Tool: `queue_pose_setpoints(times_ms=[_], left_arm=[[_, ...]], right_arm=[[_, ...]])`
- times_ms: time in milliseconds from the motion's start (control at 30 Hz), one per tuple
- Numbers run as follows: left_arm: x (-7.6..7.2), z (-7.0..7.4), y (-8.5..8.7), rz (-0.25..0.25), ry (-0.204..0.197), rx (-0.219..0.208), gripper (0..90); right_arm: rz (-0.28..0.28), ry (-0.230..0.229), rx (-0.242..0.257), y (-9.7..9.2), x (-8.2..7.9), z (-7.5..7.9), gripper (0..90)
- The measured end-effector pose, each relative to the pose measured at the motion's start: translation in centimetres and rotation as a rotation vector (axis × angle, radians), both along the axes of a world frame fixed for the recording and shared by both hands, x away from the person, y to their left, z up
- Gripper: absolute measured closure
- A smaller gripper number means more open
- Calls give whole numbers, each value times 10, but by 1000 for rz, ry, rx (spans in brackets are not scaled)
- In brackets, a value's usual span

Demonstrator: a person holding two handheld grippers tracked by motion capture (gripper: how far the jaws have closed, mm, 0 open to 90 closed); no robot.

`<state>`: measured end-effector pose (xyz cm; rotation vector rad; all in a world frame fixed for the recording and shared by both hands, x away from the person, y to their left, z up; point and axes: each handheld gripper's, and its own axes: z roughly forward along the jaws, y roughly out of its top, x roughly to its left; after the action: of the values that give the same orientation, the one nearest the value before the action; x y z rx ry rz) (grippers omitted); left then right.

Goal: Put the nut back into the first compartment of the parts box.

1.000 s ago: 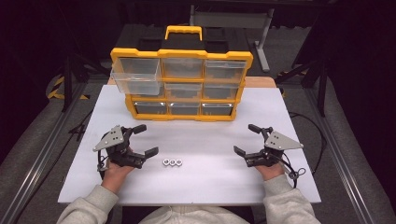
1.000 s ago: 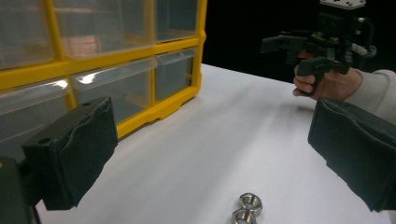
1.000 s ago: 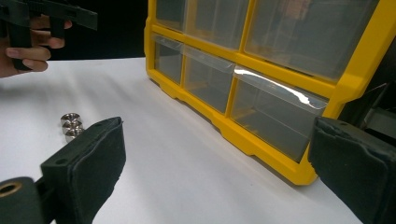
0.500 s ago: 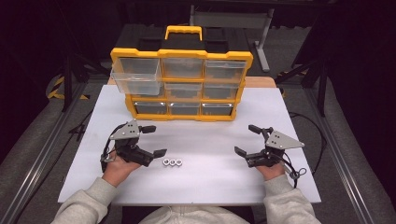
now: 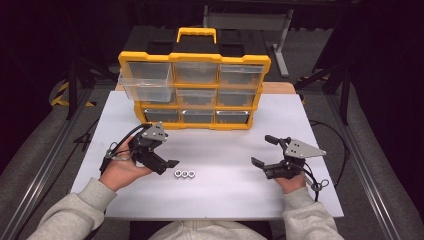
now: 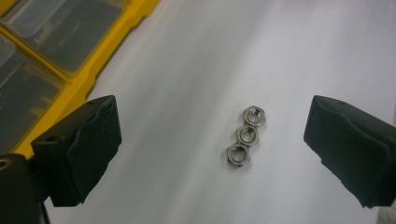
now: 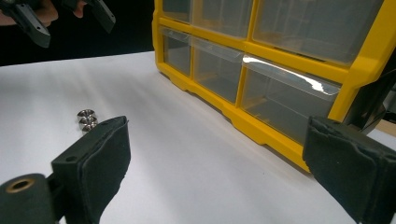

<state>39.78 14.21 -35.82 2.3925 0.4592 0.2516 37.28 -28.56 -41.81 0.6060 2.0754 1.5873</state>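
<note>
1. We can read no brand, label or writing on anything: the yellow plastic organiser box with clear drawers [image 5: 194,90] shows plain drawer fronts, and the three small silver hex nuts [image 5: 184,174] are too small for any marking to show.
2. We see the left hand-held gripper [image 5: 159,152] with its jaws spread wide and nothing between them. The nuts lie on the white table [image 5: 225,150] just beyond its jaw tips, in a short row with each nut touching the next.
3. The left gripper view looks down on that row [image 6: 246,136] in the gap between the two black jaws, nearer the jaw at the view's right, and it shows the hexagonal outline and round bore of each nut, which the high view blurs.
4. The right hand-held gripper [image 5: 264,152] is also spread and holds nothing, well apart from the nuts.
5. The right gripper view shows the nuts [image 7: 87,120] from the side, just past its own left jaw, with the left hand-held gripper [image 7: 65,16] farther off.
6. The high view alone shows the box's black carry-handle top and the top-left drawer [image 5: 145,82] pulled out past the others.
</note>
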Motion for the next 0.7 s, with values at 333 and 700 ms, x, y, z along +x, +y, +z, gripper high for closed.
queue_pose_setpoints(times_ms=[333,700], left_arm=[[2,15,-21,-36,78,242,38],[6,6,-32,-46,152,313,54]], right_arm=[[3,1,-1,0,0,0,82],[7,9,-3,1,0,-1,78]])
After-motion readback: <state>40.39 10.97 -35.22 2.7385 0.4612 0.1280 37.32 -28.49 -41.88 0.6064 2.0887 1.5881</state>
